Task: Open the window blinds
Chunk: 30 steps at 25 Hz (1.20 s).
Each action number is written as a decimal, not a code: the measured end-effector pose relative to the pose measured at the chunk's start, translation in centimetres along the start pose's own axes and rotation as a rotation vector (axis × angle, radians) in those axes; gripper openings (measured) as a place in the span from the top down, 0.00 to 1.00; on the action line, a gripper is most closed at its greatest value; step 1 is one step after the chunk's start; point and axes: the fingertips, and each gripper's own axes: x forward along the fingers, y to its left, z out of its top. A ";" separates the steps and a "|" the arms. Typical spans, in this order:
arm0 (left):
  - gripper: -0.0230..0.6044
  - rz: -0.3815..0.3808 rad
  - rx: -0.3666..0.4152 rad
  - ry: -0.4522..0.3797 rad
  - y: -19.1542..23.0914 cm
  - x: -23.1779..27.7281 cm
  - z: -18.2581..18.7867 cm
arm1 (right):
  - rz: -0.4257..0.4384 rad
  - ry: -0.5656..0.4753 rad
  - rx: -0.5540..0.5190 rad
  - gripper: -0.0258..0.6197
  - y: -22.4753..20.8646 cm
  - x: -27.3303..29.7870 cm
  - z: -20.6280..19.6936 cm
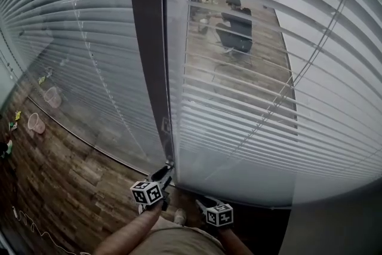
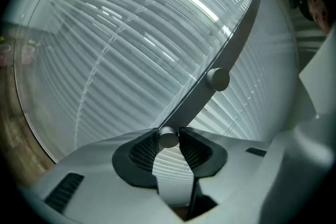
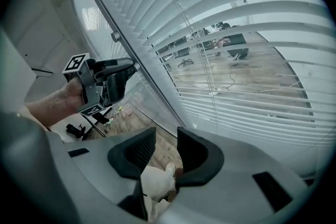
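Grey rigid tilt wand [image 2: 234, 34], likely light and slippery, is pinched at its tip by left hand-held gripper [image 2: 168, 140]; right hand-held gripper [image 3: 166, 145] gapes empty.

My left gripper [image 2: 168, 139] is pinched on the bottom tip of the blind wand [image 2: 191, 107], pads tight on both sides, reaching out ahead of my left forearm [image 1: 128, 236]. Right gripper [image 3: 166, 147] sits to its right and nearer my body, jaws slightly apart with nothing between them. Right forearm [image 1: 236, 245] is tucked in close.
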 end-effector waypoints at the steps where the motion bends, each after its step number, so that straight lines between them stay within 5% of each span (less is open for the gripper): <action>1: 0.75 0.014 0.022 -0.001 0.0 0.0 0.0 | 0.003 0.000 -0.001 0.75 0.1 0.1 0.1; 10: 0.75 0.139 0.360 0.007 -0.5 0.3 -0.3 | 0.007 -0.001 -0.008 0.75 0.5 0.4 0.5; 17: 0.75 0.247 0.781 0.026 -0.2 0.7 -1.3 | -0.001 0.005 0.008 0.75 0.3 0.1 -0.1; 30: 0.75 0.396 1.381 0.073 -0.8 0.5 -1.4 | -0.004 0.007 0.002 0.75 0.5 -0.1 -0.2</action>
